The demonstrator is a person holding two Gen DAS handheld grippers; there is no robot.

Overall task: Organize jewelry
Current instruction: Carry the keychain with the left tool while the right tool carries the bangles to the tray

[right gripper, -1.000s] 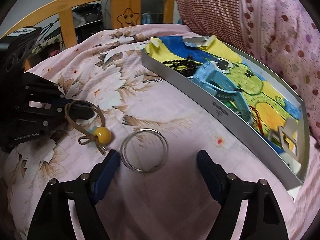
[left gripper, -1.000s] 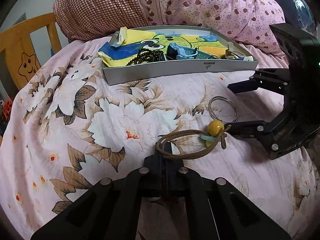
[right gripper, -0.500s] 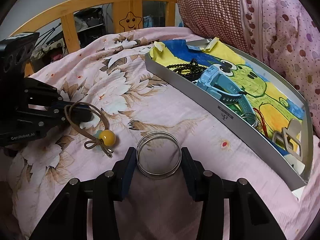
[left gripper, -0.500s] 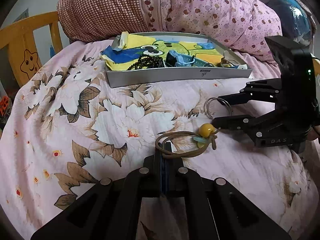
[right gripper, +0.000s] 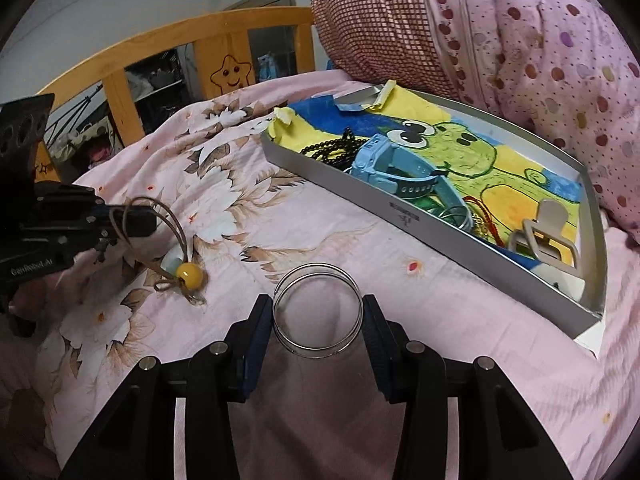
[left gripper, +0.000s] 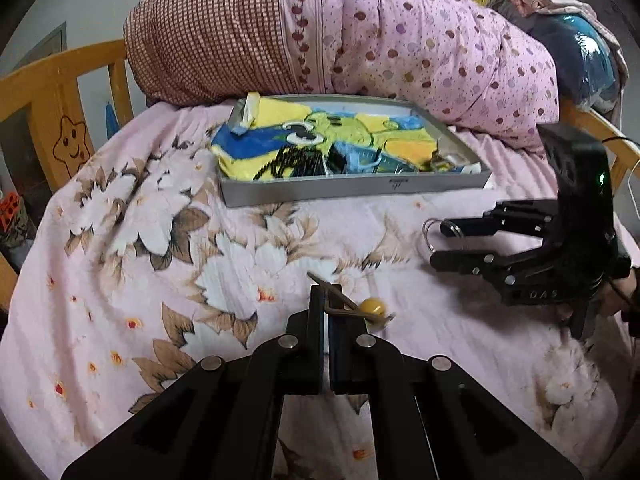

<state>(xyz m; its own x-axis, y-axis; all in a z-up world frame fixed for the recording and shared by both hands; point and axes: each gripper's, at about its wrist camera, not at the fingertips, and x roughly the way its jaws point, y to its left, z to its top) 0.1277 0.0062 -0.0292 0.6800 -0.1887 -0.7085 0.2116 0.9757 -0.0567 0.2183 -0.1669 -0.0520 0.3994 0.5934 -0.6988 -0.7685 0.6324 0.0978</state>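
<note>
A brown cord necklace (right gripper: 176, 224) with a yellow bead (right gripper: 189, 272) hangs from my left gripper (left gripper: 328, 292), which is shut on the cord. The bead (left gripper: 372, 306) rests on the flowered bedspread. My right gripper (right gripper: 318, 308) is shut on a silver bangle (right gripper: 318, 268), one pad on each side of the ring. In the left wrist view the bangle (left gripper: 427, 236) shows edge-on between the fingers of the right gripper (left gripper: 438, 242). A grey tray (right gripper: 400, 216) with a frog-print lining lies beyond, holding black beads (right gripper: 332, 146) and a blue watch (right gripper: 400, 172).
A beige hair clip (right gripper: 548, 232) and more rings lie at the tray's right end. A pink dotted quilt (left gripper: 420, 48) and a checked pillow (left gripper: 208, 36) sit behind the tray (left gripper: 352, 192). A wooden bed rail (right gripper: 168, 40) borders the far side.
The right jaws closed from wide apart onto the bangle and raised it slightly. The left gripper rose with the cord, pulling the loop up off the bedspread.
</note>
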